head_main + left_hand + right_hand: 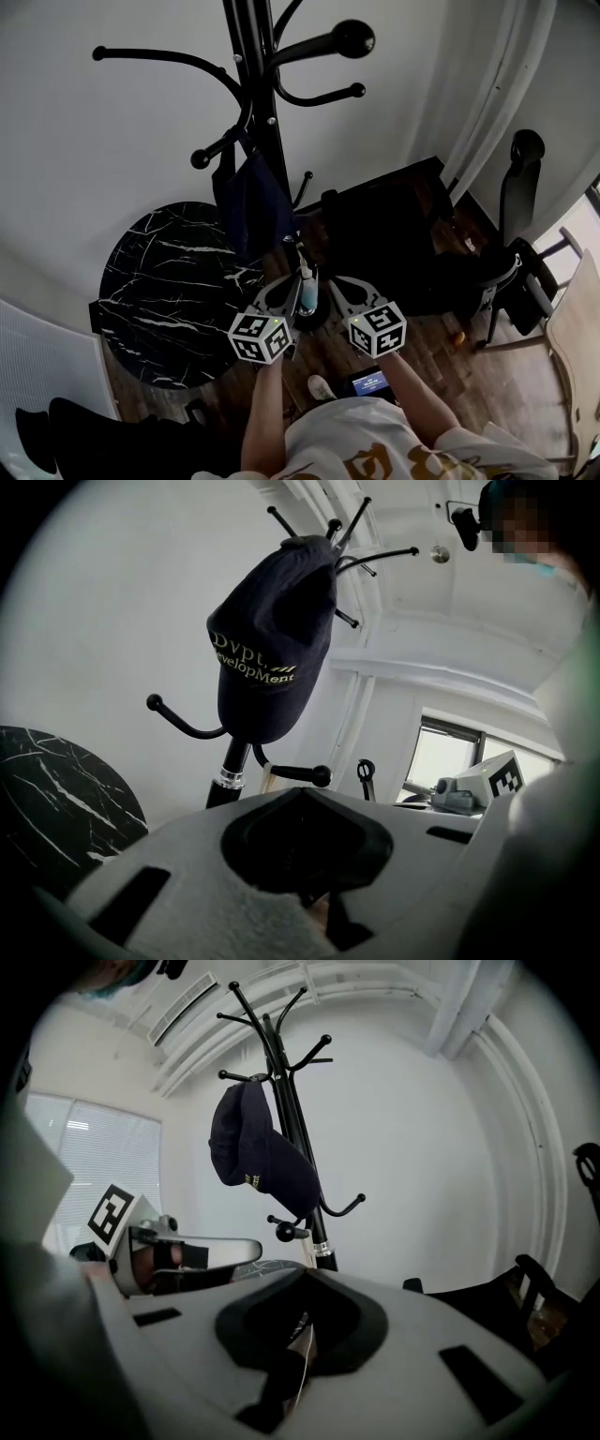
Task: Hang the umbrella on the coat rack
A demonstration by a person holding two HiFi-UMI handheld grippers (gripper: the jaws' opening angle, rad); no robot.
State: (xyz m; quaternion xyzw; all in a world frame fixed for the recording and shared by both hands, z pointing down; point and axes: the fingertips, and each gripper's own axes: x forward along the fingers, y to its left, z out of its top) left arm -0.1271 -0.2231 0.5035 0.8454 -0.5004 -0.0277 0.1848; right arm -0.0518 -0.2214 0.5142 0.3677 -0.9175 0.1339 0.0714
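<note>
Coat rack (pixel 262 103) stands against the white wall. Its hooks fan out at the top and a lower hook carries a dark cap (pixel 251 202) (lettering on the front, seen in the left gripper view). A round black marble table (pixel 159 281) is just left of the rack base and a dark cabinet (pixel 394 234) is to its right.

Left gripper (pixel 294 300) and right gripper (pixel 324 294) are side by side in front of the rack, below the cap, aimed up at it.

The umbrella (pixel 307 279) is off the rack. It is held upright between the two grippers, with its slim pale top poking up just past the jaws.

Both sets of jaws are closed, with tips meeting in each gripper view. A thin piece of the umbrella sits pinched in the hollow behind the tips; can't tell which part it is.
</note>
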